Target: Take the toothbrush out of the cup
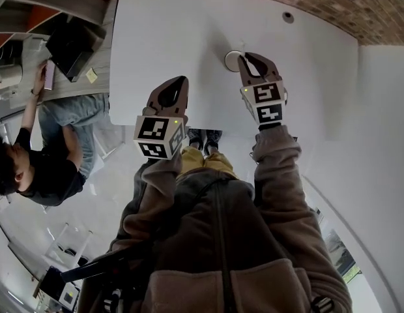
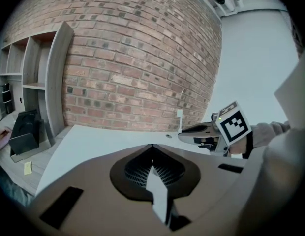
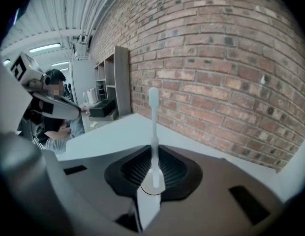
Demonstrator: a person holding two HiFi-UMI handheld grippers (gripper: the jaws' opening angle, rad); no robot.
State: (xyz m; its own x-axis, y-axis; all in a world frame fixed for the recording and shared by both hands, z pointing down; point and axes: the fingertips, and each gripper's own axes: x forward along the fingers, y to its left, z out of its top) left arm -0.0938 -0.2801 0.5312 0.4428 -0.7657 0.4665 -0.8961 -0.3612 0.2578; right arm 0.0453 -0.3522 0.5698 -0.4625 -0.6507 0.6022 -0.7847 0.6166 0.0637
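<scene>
Between the jaws of the right gripper (image 3: 153, 149) stands the white toothbrush (image 3: 153, 113). The jaws are drawn in on its thin handle just above the cup (image 1: 232, 60), whose rim shows as a pale arc beneath them; how firm the pinch is I cannot tell. The brush's long axis is upright, head uppermost against the brick wall (image 3: 216, 58), while the gripper lies level over the white table (image 1: 189, 25), so the jaws cross the handle at right angles. The foot of the handle sits down in the cup, so to my eye the way out is straight up along that axis. The left gripper (image 1: 181, 81) hangs well apart, nearer the table's front edge, its jaws pressed together on nothing. The right is plainly the nearer hand.
</scene>
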